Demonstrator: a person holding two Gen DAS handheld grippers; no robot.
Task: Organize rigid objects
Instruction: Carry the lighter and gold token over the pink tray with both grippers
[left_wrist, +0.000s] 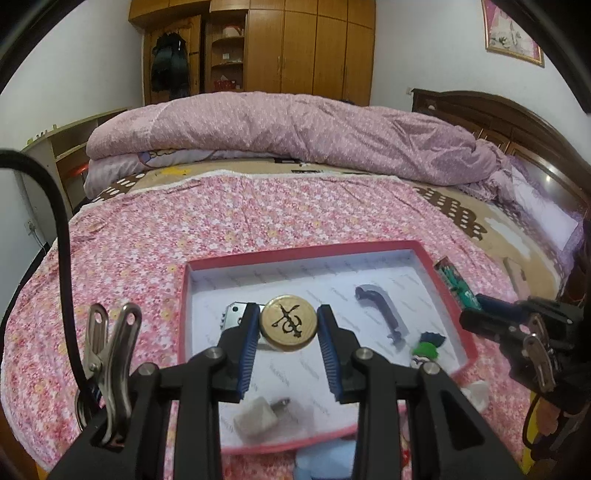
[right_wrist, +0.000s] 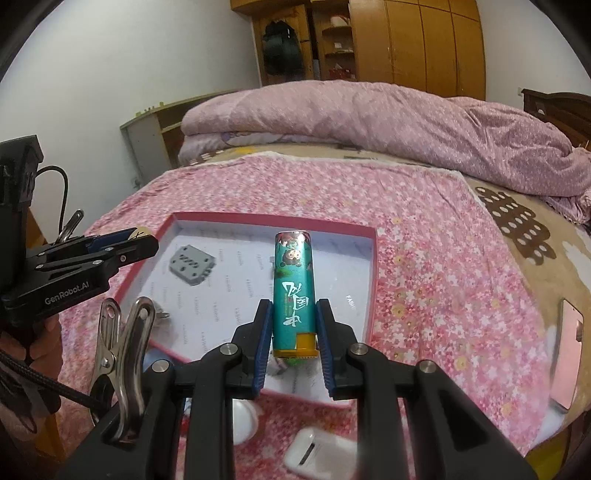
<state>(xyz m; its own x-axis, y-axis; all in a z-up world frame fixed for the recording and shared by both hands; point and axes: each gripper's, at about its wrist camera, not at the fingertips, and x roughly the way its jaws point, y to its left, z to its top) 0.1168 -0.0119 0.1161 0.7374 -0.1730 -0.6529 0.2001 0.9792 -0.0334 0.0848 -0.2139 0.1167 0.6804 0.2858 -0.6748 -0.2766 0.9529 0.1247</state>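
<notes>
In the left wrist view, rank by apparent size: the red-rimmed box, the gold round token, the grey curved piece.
1. Red-rimmed box, plainly largest.
2. Gold round token and grey curved piece: unsure. The token sits in the left tool, nearer the camera, so I won't rank them.

A round gold token (left_wrist: 287, 327) with a black emblem and a teal printed lighter (right_wrist: 294, 291) are held above the shallow pink-rimmed white box (left_wrist: 428, 266) — grey pieces inside.

left tool (left_wrist: 288, 328): clamped, tilted down | right tool (right_wrist: 293, 325): clamped, tilted down
</notes>
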